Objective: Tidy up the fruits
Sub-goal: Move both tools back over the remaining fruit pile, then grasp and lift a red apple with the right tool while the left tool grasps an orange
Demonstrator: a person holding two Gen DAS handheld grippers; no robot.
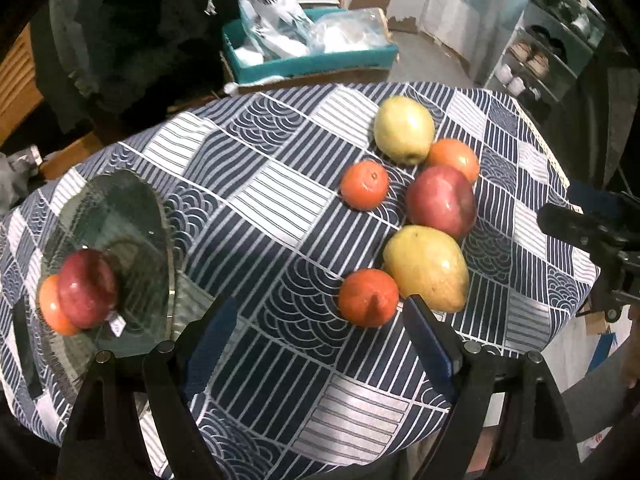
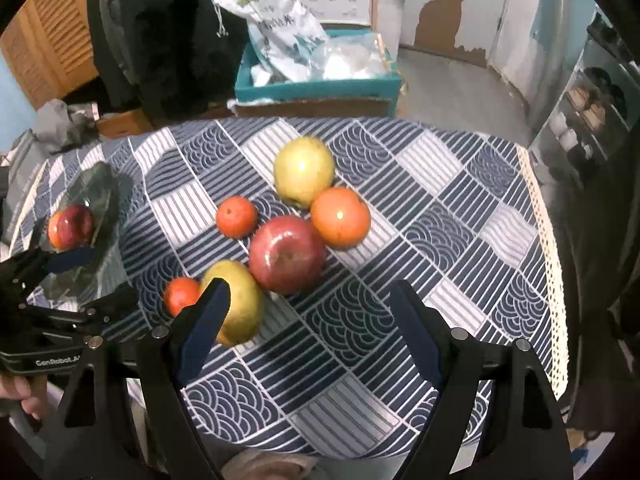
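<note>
- The left tool (image 1: pixel 320 320) hangs over the near edge of the surface (image 1: pixel 280 200), its blue-padded fingers spread wide with nothing between them.
- The right tool (image 2: pixel 312 304) is likewise spread apart and empty, above the patterned blue-and-white cloth.
- In the right wrist view the left tool's black body carries white lettering that reads "GenRobot", followed by characters that look like "AI" but are cut off.
- A glass plate (image 1: pixel 132 208) sits at the left end of the surface, holding a red apple (image 1: pixel 86 288) that touches an orange fruit (image 1: pixel 50 308) beside it.
- Loose on the cloth, in one cluster: a yellow-green apple (image 1: pixel 404 128), an orange (image 1: pixel 456 158), a small tangerine (image 1: pixel 364 185), a large red apple (image 1: pixel 440 200), a mango (image 1: pixel 426 266) and another small tangerine (image 1: pixel 368 297).
- The mango touches the near tangerine and the large red apple.
- Behind the surface a teal box (image 2: pixel 316 88) holds a white printed bag (image 2: pixel 272 20); its dark characters are too blurred to read.
</note>
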